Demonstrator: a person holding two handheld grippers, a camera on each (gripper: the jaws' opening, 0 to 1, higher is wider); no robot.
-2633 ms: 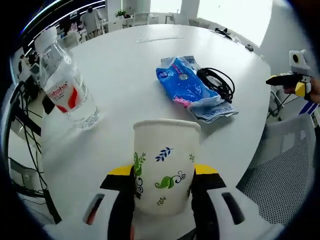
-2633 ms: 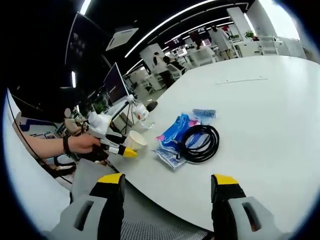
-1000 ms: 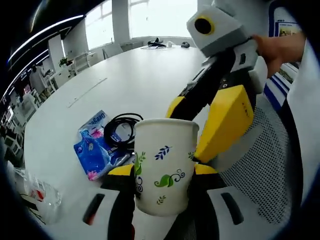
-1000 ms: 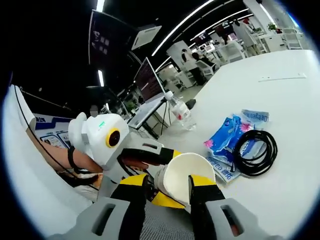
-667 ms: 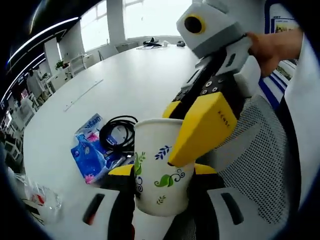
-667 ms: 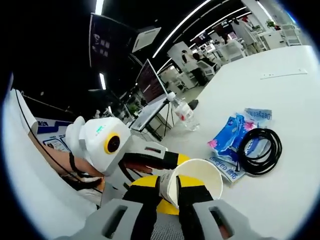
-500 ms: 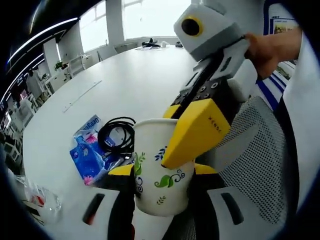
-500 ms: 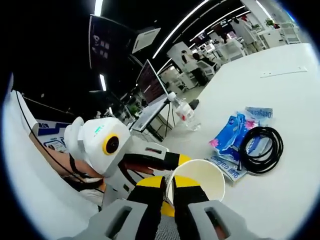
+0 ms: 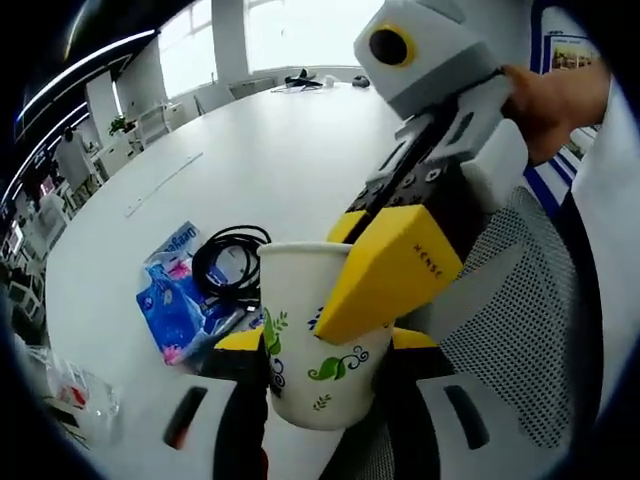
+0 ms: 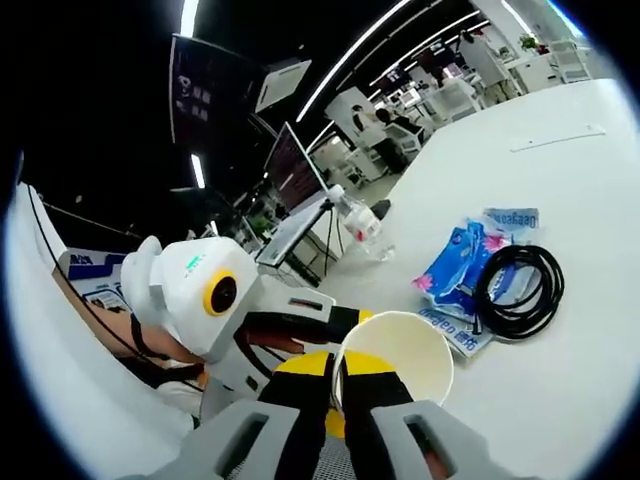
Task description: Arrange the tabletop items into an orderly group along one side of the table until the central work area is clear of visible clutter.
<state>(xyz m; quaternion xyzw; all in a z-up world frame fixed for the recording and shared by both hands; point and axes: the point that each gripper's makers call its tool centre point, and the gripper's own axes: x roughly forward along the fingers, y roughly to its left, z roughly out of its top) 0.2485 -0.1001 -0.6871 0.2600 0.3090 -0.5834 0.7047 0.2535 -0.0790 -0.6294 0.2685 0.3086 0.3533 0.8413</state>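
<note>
A white paper cup (image 9: 300,350) printed with leaves sits between the jaws of my left gripper (image 9: 327,345), which is shut on its sides. My right gripper (image 9: 362,250) reaches in from the upper right and pinches the cup's rim, one yellow jaw outside the wall and one inside. In the right gripper view, that gripper (image 10: 338,368) is shut on the near rim of the cup (image 10: 400,352), with the left gripper (image 10: 300,325) behind it. The cup is held off the table edge. A blue packet (image 9: 172,303) and a coiled black cable (image 9: 228,262) lie on the white table (image 9: 260,160).
A clear water bottle (image 10: 358,225) stands near the table's edge, beyond the packet (image 10: 455,262) and cable (image 10: 520,280). A grey mesh chair (image 9: 505,330) is under the grippers. A hand (image 9: 555,95) holds the right gripper. Desks and people fill the far room.
My right gripper's jaws have narrowed from open around the cup to shut on its rim. Earlier, the left gripper carried the cup from over the table to its edge.
</note>
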